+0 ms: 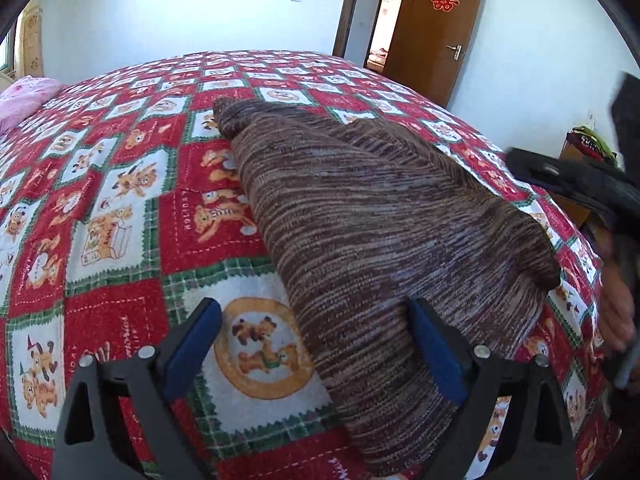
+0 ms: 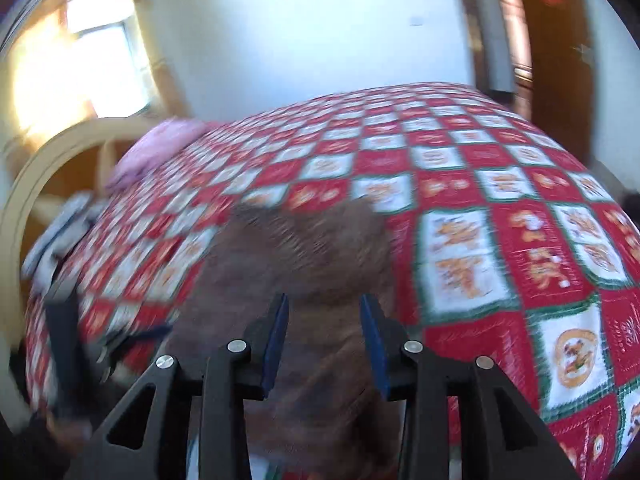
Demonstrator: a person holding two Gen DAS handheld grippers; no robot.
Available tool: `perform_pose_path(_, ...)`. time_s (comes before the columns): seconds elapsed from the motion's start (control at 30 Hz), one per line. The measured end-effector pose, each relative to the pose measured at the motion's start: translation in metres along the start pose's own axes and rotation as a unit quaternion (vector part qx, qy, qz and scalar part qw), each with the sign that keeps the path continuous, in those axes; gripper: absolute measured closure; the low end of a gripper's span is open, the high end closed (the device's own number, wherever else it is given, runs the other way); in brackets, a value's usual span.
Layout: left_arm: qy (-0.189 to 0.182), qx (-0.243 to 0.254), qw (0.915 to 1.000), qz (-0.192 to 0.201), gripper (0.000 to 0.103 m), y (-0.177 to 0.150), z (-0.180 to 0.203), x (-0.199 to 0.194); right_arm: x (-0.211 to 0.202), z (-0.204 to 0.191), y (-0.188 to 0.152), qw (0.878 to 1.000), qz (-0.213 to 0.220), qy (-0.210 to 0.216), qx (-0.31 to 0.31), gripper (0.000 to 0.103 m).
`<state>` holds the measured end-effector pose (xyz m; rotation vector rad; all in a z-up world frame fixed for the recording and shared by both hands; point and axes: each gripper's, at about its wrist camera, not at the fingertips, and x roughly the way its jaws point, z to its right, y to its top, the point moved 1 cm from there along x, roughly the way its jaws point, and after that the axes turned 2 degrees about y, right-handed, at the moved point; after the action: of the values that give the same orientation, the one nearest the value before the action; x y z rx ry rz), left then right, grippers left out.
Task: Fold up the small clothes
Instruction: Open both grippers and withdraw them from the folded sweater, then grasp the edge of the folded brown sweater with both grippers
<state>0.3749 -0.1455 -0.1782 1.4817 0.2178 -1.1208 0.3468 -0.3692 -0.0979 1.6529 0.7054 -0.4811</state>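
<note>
My left tool (image 1: pixel 314 344) wide apart, nothing gripped; its right pad rests against edge of brown striped knit garment (image 1: pixel 360 216), left pad over bare bedspread (image 1: pixel 120 184). Garment lies folded on bed, running ahead of tool, up and left. My right tool (image 2: pixel 324 340) part apart, pads clear of blurred garment (image 2: pixel 304 248) below and ahead. Pink pillow (image 1: pixel 24 100) far left.

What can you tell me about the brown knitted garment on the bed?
The brown knitted garment is a melange knit of brown, tan and grey streaks. It lies folded in a long, tapering shape on the red checked bedspread. The left claw stands open around its near edge, not clamping it. The right wrist view shows it blurred.
</note>
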Motion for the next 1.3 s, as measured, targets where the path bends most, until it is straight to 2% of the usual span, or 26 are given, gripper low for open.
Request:
perform_pose_path(0.03, 0.0, 0.001, 1.0, -0.001, 0.006, 0.0, 0.0, 0.0, 0.003, -0.003, -0.012, 0.999, -0.029, -0.025, -0.015, 0.066)
perform_pose_path(0.07, -0.001, 0.003, 1.0, -0.003, 0.005, -0.001, 0.001, 0.0, 0.006, 0.001, -0.023, 0.998, -0.052, -0.044, -0.015, 0.071)
perform_pose_path(0.1, 0.0, 0.006, 1.0, -0.004, 0.005, -0.001, 0.002, 0.0, 0.011, 0.006, -0.034, 0.995, -0.077, -0.059, -0.007, 0.087)
perform_pose_path(0.13, 0.0, 0.009, 0.9999, -0.005, 0.004, -0.002, 0.003, 0.0, 0.015, 0.018, -0.049, 0.991, -0.106, -0.076, 0.008, 0.087)
perform_pose_path(0.2, 0.0, 0.021, 0.9997, -0.008, 0.002, -0.005, 0.008, -0.002, 0.006, 0.031, -0.062, 0.993, -0.089, -0.066, 0.025, 0.087)
perform_pose_path(0.3, 0.002, 0.036, 0.9993, -0.008, 0.002, -0.007, 0.012, -0.003, -0.008, 0.038, -0.062, 0.992, -0.084, -0.088, 0.041, 0.087)
perform_pose_path(0.37, -0.002, 0.04, 0.9991, -0.011, 0.001, -0.007, 0.013, -0.002, -0.021, 0.029, -0.054, 0.996, -0.06, -0.06, 0.042, 0.087)
perform_pose_path(0.43, -0.003, 0.038, 0.9992, -0.012, 0.001, -0.007, 0.012, -0.002, -0.024, 0.022, -0.05, 0.997, -0.056, -0.049, 0.031, 0.086)
perform_pose_path(0.5, -0.004, 0.035, 0.9993, -0.013, 0.001, -0.006, 0.011, -0.001, -0.013, 0.019, -0.052, 0.995, -0.083, -0.048, 0.026, 0.086)
perform_pose_path(0.57, -0.001, 0.039, 0.999, -0.019, 0.0, -0.008, 0.013, -0.001, 0.006, 0.021, -0.065, 0.987, -0.137, -0.077, 0.014, 0.086)
perform_pose_path(0.6, 0.0, 0.044, 0.9988, -0.021, 0.0, -0.01, 0.015, -0.001, 0.003, 0.024, -0.067, 0.989, -0.124, -0.072, 0.021, 0.086)
perform_pose_path(0.67, 0.005, 0.05, 0.9985, -0.021, 0.0, -0.013, 0.017, -0.003, -0.003, 0.027, -0.067, 0.989, -0.129, -0.063, 0.033, 0.086)
perform_pose_path(0.77, 0.008, 0.045, 0.9987, -0.023, 0.0, -0.014, 0.016, -0.003, -0.006, 0.029, -0.06, 0.99, -0.13, -0.057, 0.025, 0.078)
perform_pose_path(0.8, 0.007, 0.044, 0.9987, -0.025, 0.0, -0.013, 0.015, -0.002, -0.007, 0.03, -0.055, 0.991, -0.121, -0.057, 0.02, 0.068)
perform_pose_path(0.83, 0.006, 0.041, 0.9988, -0.027, 0.0, -0.013, 0.014, -0.001, -0.01, 0.031, -0.05, 0.992, -0.111, -0.053, 0.018, 0.054)
perform_pose_path(0.9, 0.008, 0.042, 0.9987, -0.028, 0.0, -0.013, 0.015, -0.001, -0.013, 0.038, -0.037, 0.995, -0.089, -0.031, 0.027, 0.042)
perform_pose_path(0.97, 0.009, 0.042, 0.9987, -0.028, 0.0, -0.013, 0.015, 0.0, -0.011, 0.049, -0.019, 0.997, -0.062, 0.001, 0.051, 0.038)
perform_pose_path(1.07, 0.008, 0.041, 0.9987, -0.029, 0.0, -0.013, 0.015, 0.0, 0.009, 0.066, 0.01, 0.993, -0.052, 0.041, 0.094, 0.036)
perform_pose_path(1.17, 0.007, 0.04, 0.9987, -0.03, 0.0, -0.012, 0.015, 0.001, 0.044, 0.078, 0.031, 0.991, -0.069, 0.049, 0.105, 0.036)
perform_pose_path(1.3, 0.002, 0.036, 0.9988, -0.032, 0.0, -0.012, 0.013, 0.002, 0.09, 0.101, 0.038, 0.979, -0.099, 0.083, 0.16, 0.036)
